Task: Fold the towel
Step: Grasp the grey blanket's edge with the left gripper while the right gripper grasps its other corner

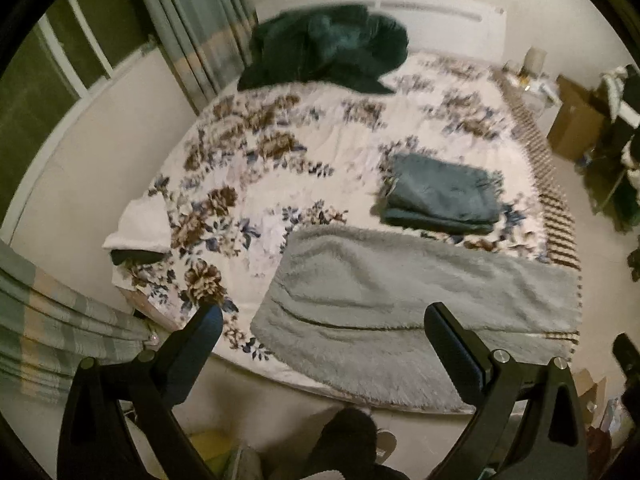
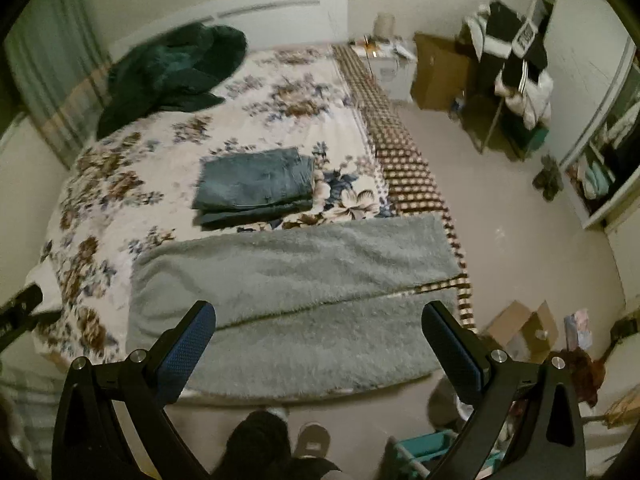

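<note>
A fluffy grey towel (image 1: 420,300) (image 2: 296,280) lies spread across the near end of the bed, doubled over with a fold line running along it. Beyond it sits a folded blue-grey towel stack (image 1: 442,194) (image 2: 256,188). A crumpled dark green towel pile (image 1: 328,46) (image 2: 172,72) rests near the headboard. My left gripper (image 1: 324,316) hovers open above the grey towel's near edge, holding nothing. My right gripper (image 2: 320,316) is also open and empty, above the same towel's near part.
The bed (image 2: 120,168) has a floral cover with a brown checked strip (image 2: 404,160) on its right side. Curtains (image 1: 192,32) hang at left. Cardboard boxes (image 2: 440,72) (image 2: 520,332), a clothes rack (image 2: 508,64) and bare floor (image 2: 520,216) are to the right. A person's feet (image 2: 280,436) stand at the bed's foot.
</note>
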`<state>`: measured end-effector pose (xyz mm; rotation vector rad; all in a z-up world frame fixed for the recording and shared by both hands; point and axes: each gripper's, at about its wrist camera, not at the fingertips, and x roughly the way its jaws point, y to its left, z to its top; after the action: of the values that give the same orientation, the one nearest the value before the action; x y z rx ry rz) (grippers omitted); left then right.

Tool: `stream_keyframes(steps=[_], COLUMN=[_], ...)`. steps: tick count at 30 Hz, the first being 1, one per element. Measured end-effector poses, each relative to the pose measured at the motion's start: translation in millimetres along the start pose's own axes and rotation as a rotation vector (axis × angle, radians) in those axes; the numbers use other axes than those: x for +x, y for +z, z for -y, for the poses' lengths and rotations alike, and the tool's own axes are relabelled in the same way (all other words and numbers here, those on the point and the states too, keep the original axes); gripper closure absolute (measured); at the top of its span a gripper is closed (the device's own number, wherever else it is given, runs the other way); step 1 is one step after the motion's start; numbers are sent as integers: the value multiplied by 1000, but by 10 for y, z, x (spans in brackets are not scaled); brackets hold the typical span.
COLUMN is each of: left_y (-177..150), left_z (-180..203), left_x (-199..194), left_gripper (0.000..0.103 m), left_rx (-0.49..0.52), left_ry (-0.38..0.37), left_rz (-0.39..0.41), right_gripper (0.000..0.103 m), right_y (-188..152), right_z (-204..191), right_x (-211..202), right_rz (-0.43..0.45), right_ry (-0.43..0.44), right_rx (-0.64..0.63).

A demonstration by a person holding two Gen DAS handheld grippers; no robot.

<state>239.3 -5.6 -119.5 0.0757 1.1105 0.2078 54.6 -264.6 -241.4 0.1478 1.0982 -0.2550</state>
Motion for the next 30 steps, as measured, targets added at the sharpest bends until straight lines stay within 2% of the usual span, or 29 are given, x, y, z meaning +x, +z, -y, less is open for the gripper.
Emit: stream_keyframes(steps=[5,7,11,14,17,20,23,24,26,28,29,30], left_y=[426,560,782,876,944,954,920,890,803,730,713,711], left_z=[112,116,22,-31,-42,-42,-78,-97,-139,-156,-160,-161], left_x=[1222,1693,2783,3529,4230,4774,5254,5360,5530,5610,5600,5573], left_gripper=[0,0,0,0,0,0,0,3,18,40,44,60], left_rx=[-20,-49,-178,-287,-368,-423,-486,-498,-527,-531,-530,-522], left_ry=[24,26,-2,-16,-17,-12,-1,16,30,32,21,20], left_rz=[-122,-181,-336,-412,-490,-551,-618,-639,-672,-682,-652,-629], right_gripper=[0,0,0,0,0,0,0,0,0,0,0,2], right_y=[627,866,1109,1175,1187,1251,1242,1246,1252,1246,1232,1224], right_z=[-92,-74,121,450,733,954,1127,1194,1279,1336,1355,1351], right_x=[1344,2034,3181,4084,4732,5247,5542,5656,5839,6049,6140,6201], right_rz=[-93,-150,-255,-342,-391,-415,-439,-448,-459,-486,-501,-517], right_ry=[-36,-47,-73,-108,-157,-216,-255,-263,-268,-276,-273,-269], right_rx=[106,165,297,430,530,600,657,682,718,737,744,750])
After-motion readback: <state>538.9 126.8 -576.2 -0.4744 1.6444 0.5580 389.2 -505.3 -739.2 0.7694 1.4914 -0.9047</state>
